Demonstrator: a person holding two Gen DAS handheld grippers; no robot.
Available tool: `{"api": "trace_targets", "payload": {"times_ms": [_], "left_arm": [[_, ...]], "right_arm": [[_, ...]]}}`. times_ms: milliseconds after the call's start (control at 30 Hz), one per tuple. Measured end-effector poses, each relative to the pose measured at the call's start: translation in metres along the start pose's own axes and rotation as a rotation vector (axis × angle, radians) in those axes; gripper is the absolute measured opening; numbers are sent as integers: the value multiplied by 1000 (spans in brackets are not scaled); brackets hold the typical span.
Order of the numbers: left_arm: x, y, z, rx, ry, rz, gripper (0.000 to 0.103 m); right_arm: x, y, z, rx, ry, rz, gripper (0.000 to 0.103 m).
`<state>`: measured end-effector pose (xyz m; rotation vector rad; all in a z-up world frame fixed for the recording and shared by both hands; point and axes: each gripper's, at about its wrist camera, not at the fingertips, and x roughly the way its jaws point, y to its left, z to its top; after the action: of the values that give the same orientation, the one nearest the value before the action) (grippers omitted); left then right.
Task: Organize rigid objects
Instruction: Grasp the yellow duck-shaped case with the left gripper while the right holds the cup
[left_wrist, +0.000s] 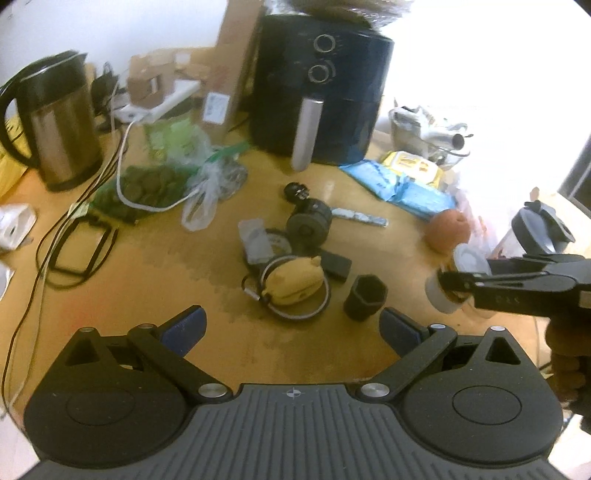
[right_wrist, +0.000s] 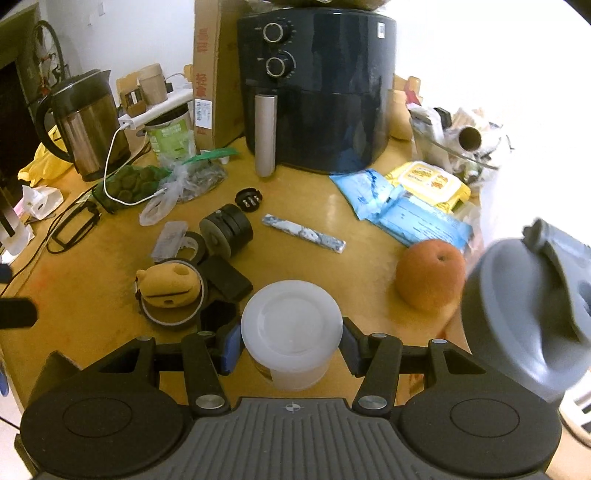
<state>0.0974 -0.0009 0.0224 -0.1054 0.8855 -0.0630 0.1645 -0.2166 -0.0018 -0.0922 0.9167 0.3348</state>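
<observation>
My right gripper (right_wrist: 291, 347) is shut on a small clear jar with a white lid (right_wrist: 291, 328) and holds it above the wooden table (right_wrist: 92, 295). The jar also shows in the left wrist view (left_wrist: 452, 280), held in my right gripper (left_wrist: 450, 282). My left gripper (left_wrist: 291, 328) is open and empty, above the table's front. Just ahead of it lie a yellow pouch on a tape ring (left_wrist: 293, 282), a black hexagonal cup (left_wrist: 365, 297), a black dumbbell-like roller (left_wrist: 308, 221), a flat black block (left_wrist: 336, 264) and a silver bar (left_wrist: 360, 218).
A black air fryer (right_wrist: 317, 88) stands at the back, a steel kettle (right_wrist: 86, 122) at the back left. An orange fruit (right_wrist: 430, 273), blue packets (right_wrist: 402, 210) and a grey-lidded bottle (right_wrist: 532, 317) are on the right. Cables and glasses (right_wrist: 75, 223) lie on the left.
</observation>
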Motion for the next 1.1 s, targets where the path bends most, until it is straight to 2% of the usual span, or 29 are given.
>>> {"api": "trace_targets", "payload": {"times_ms": [67,100,133,500,667,800,933,1100], "left_arm": [[5,-1,2,29,-6,-6,100],[8,-1,3,43,-6,-11,93],[11,-1,4,59,0,-16,90],[50,-7,16,245,14,-29,85],[73,-10,21,317,48,-47,77],[92,-13,23,381,76,-57,75],[114,-17,26,442,124,-58,65],[138,-23,26,530,162,-49,61]], "right_arm": [[-4,-1,-3,11,3,-3,56],[-7,-1,-5,18,5,-5,56],[-9,-1,-7,26,6,-7,57],[-32,-4,-21,111,6,-16,57],[-42,-6,-27,144,2,-32,57],[-48,-7,-32,167,1,-37,57],[-52,-9,-36,188,3,-47,57],[-59,-15,-42,215,-1,-59,57]]}}
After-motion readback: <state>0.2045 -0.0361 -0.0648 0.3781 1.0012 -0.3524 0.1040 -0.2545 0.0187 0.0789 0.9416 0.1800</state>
